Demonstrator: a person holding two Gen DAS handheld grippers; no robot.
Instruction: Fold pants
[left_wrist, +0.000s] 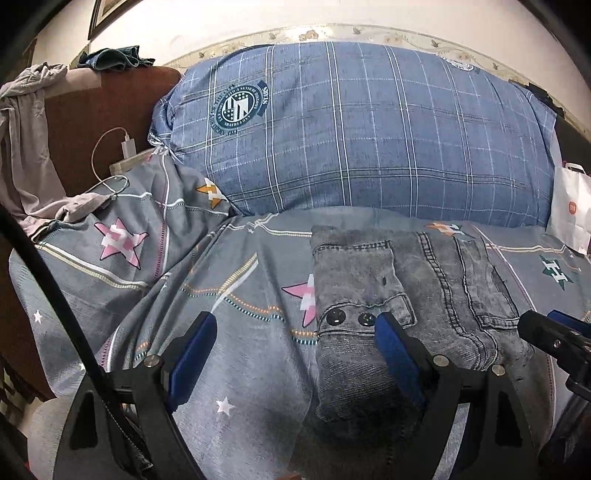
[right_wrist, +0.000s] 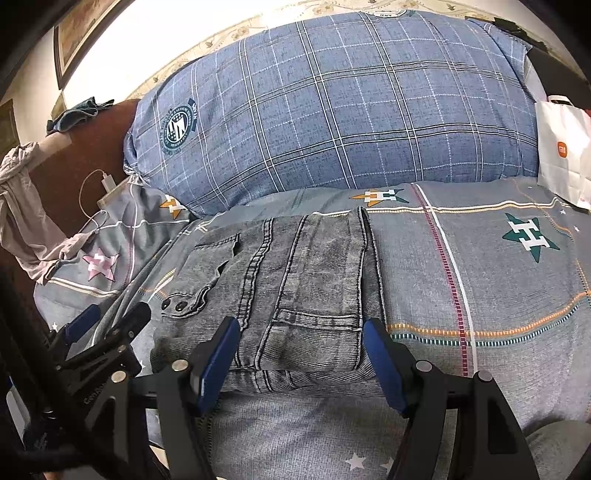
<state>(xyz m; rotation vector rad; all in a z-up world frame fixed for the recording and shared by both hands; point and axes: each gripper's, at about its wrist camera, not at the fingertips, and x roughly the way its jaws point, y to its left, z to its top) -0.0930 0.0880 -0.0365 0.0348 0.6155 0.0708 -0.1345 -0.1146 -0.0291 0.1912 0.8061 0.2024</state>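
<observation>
Folded grey pants lie on the bed; left gripper and right gripper hover, jaws wide.

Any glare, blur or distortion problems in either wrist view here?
Left wrist view: sharp, strong fisheye bowing of the plaid pillow, wall blown out white above it, dark vignette corners. Right wrist view: same barrel bend, jeans crisp and evenly lit, white bag bright but readable.
</observation>
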